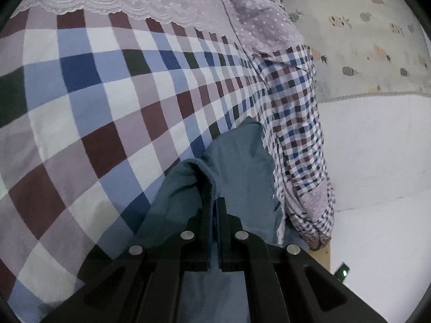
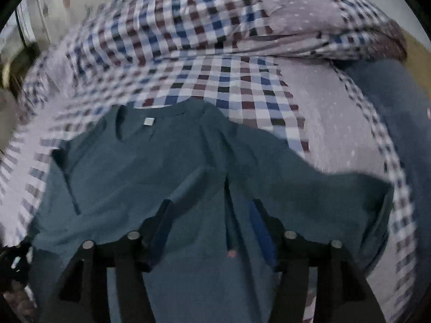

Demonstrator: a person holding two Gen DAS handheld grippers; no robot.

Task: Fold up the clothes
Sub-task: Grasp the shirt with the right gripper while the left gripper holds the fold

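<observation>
left gripper (image 1: 214, 210) is clenched on a fold of the teal shirt (image 2: 150, 172), which lies limp on the checked bedspread (image 1: 89, 86); right gripper (image 2: 211, 215) hovers released. soft, light cloth; best pinched at hems.

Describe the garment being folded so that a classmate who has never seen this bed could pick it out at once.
Start from the checked bedspread that covers the bed. Lying on it, below the rumpled quilt, is a T-shirt, spread with its neck hole away from the camera. It is the only plain teal cloth among checks and dots, with a small pale label inside the collar.
</observation>
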